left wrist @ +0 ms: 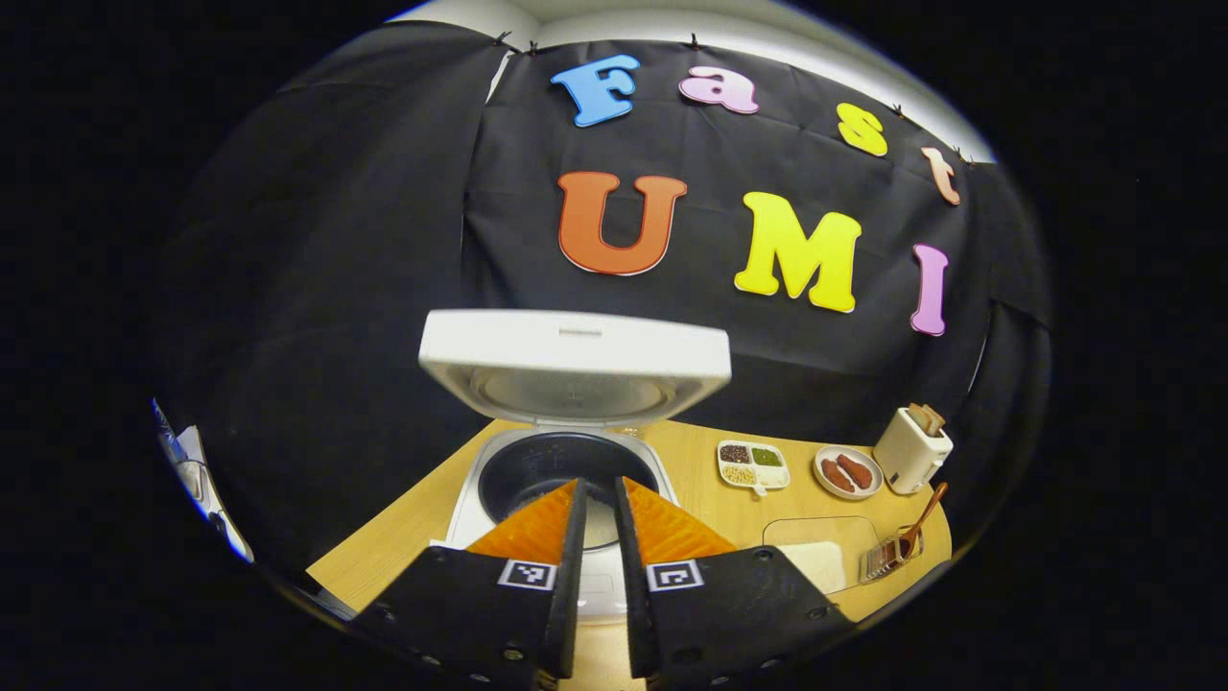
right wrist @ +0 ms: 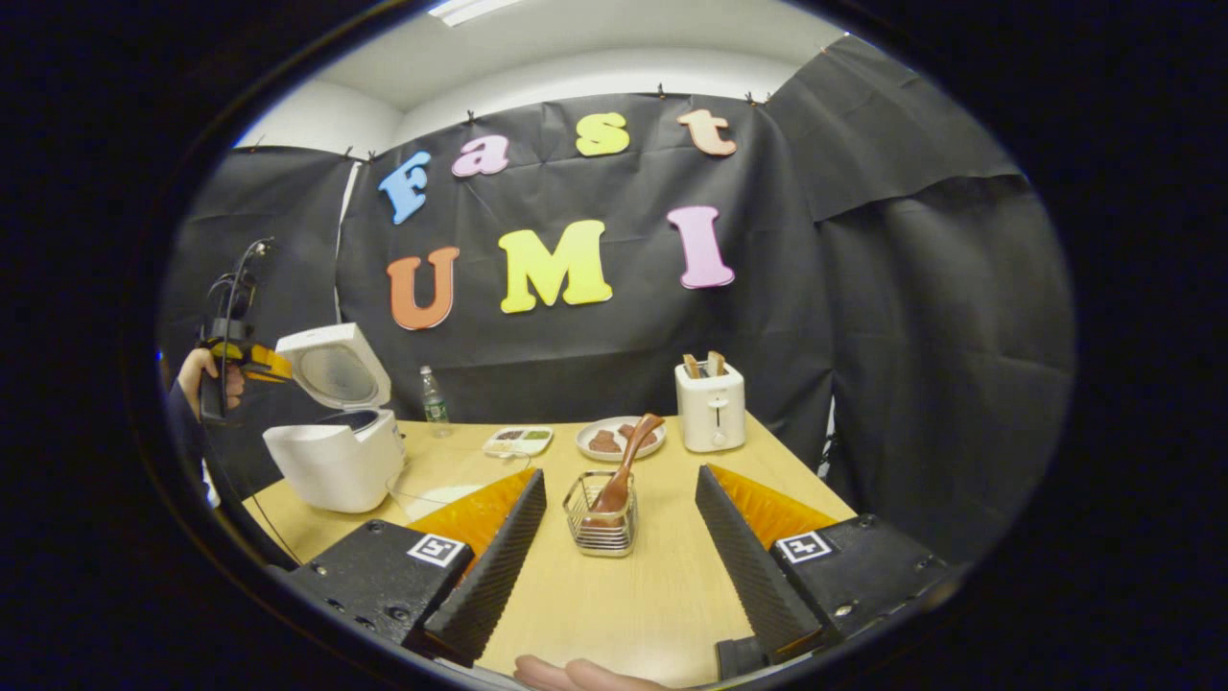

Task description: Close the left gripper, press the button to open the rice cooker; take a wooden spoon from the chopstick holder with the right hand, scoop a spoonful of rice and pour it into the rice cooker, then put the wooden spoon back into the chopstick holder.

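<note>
Far left, left gripper [right wrist: 251, 363] is held w/ fingers nearly pressed together, above rice cooker [right wrist: 338, 459], lid up. Spoon [right wrist: 625, 464] is seen upright in holder [right wrist: 602, 515], centre, near right gripper [right wrist: 618, 530], spread wide.

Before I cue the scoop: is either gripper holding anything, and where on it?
Nothing is held. The right gripper is open, its fingers either side of the wooden spoon in the chopstick holder; the left gripper is nearly shut, empty.
</note>
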A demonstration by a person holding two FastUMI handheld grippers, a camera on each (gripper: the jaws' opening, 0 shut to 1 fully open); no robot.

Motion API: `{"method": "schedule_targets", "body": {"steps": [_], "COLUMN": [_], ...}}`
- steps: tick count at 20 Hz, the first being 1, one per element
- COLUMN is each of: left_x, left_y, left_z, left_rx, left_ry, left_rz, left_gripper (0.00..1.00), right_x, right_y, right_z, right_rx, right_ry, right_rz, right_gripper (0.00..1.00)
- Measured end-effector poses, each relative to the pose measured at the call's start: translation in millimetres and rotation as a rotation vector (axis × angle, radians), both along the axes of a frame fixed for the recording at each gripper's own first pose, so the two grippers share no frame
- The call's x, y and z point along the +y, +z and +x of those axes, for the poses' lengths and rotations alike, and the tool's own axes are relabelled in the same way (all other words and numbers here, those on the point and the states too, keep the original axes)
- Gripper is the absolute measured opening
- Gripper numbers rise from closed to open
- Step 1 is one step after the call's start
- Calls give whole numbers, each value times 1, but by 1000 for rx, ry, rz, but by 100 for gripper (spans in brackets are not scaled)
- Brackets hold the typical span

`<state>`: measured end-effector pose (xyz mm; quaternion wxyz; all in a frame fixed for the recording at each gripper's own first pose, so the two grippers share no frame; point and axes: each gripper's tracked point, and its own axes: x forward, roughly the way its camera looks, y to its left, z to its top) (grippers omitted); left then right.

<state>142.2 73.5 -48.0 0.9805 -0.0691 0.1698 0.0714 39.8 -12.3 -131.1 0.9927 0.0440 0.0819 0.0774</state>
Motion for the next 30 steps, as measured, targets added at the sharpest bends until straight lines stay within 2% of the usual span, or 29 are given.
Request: {"method": "schedule_targets", "body": {"steps": [1, 2, 5, 6, 11, 14, 16, 17, 18, 23, 26, 27, 28, 29, 30], "left_x": [3, -1, -18, -21, -41, -40, -41, -40, -41, -24, -32, -33, -34, -32, -29], "left_y": [7, 15, 26, 27, 30, 35, 33, 34, 34, 18, 15, 15, 12, 9, 12], "left_z": [-11, -21, -56, -68, -130, -158, -175, -183, -190, -222, -233, -234, -235, -236, -237], "left_rx": [-21, -50, -137, -149, -215, -269, -306, -326, -336, -354, -369, -372, -361, -353, -357], "left_ry": [12, 4, -33, -40, -108, -121, -128, -121, -116, -21, -36, -46, -56, -57, -55], "left_rz": [11, 14, -18, -19, -68, -39, 6, 17, 19, 83, 83, 109, 149, 192, 223], "left_gripper": [24, 37, 98, 94, 94, 94, 94, 94, 94, 94, 94, 94, 94, 94, 94], "right_x": [3, 7, 18, 18, 12, 18, 25, 25, 24, 28, 28, 32, 37, 36, 31], "right_y": [0, 0, -2, -3, -7, -19, -38, -46, -55, -86, -99, -101, -104, -114, -124], "right_z": [2, 4, 16, 23, 68, 97, 119, 131, 142, 183, 206, 212, 218, 224, 228], "right_rx": [-3, -10, -23, -31, -52, -23, 29, 60, 95, 222, 296, 319, 340, 375, 407], "right_ry": [3, 9, 24, 21, -28, -15, 12, 18, 21, 54, 26, 26, 41, 25, -1], "right_rz": [7, 17, 55, 64, 38, 40, 32, 32, 39, 70, 128, 171, 192, 172, 133], "right_gripper": [100, 100, 97, 100, 100, 100, 100, 95, 100, 100, 95, 87, 91, 84, 84]}}
